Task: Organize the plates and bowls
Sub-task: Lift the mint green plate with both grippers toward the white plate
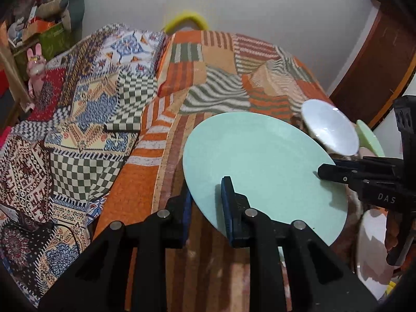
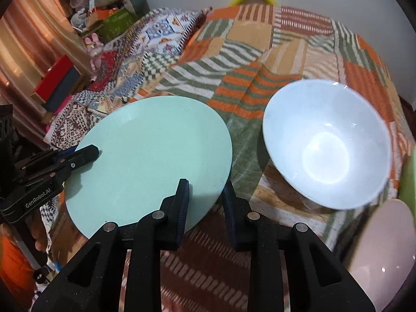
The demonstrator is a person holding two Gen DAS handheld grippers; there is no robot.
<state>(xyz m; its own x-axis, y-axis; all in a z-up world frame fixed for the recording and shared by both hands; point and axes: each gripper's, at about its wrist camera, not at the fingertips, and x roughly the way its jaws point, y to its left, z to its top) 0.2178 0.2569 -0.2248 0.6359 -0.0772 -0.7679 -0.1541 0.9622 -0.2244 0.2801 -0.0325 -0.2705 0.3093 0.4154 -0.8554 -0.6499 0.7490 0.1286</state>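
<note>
Both tongs, left and right, straddle mint plate rim unclamped; pink dish only right view.

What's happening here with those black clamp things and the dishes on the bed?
A person is sorting dishes on a patchwork bedspread with two hand-held grippers. Both the left gripper and the right gripper straddle the rim of the mint-green plate from opposite sides, jaws not visibly closed. A white bowl sits beside it, untouched, with a pink dish at the edge.
</note>
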